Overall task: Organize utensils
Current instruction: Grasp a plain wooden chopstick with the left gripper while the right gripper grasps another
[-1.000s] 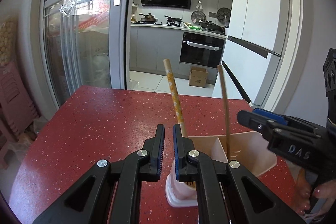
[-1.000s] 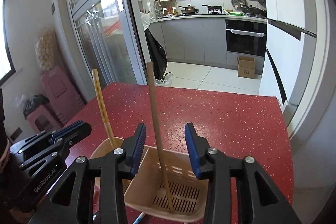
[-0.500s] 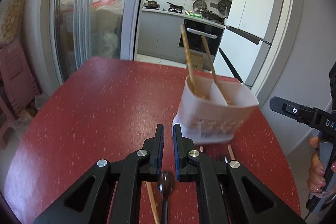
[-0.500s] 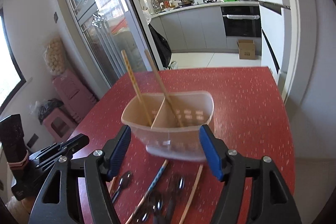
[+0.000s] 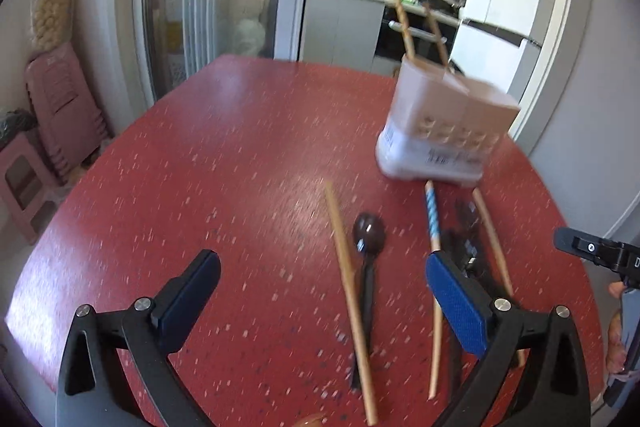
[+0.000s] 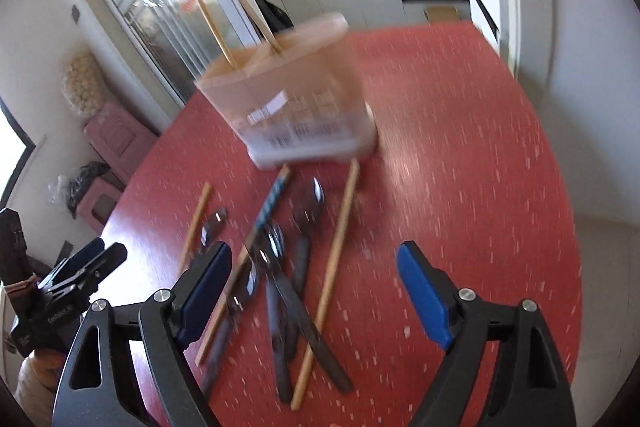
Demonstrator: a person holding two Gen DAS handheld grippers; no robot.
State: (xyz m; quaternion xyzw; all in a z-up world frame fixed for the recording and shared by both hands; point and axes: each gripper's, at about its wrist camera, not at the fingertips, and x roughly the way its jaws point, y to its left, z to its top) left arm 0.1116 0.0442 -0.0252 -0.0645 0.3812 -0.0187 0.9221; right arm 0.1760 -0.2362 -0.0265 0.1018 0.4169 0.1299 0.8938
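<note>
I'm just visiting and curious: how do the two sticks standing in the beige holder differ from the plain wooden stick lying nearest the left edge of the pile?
The two chopsticks standing in the beige plastic holder lean upright, lower ends hidden inside. The plain wooden chopstick lies flat on the red speckled table, fully visible. One standing chopstick looks patterned; the lying one is plain. They share a slim, pale shape.

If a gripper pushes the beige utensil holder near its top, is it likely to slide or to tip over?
The utensil holder looks tall over a smaller white base, so a high push would probably tip it. It seems thin plastic holding only two chopsticks, so likely light. On the smooth red table, a low push may slide it.
</note>
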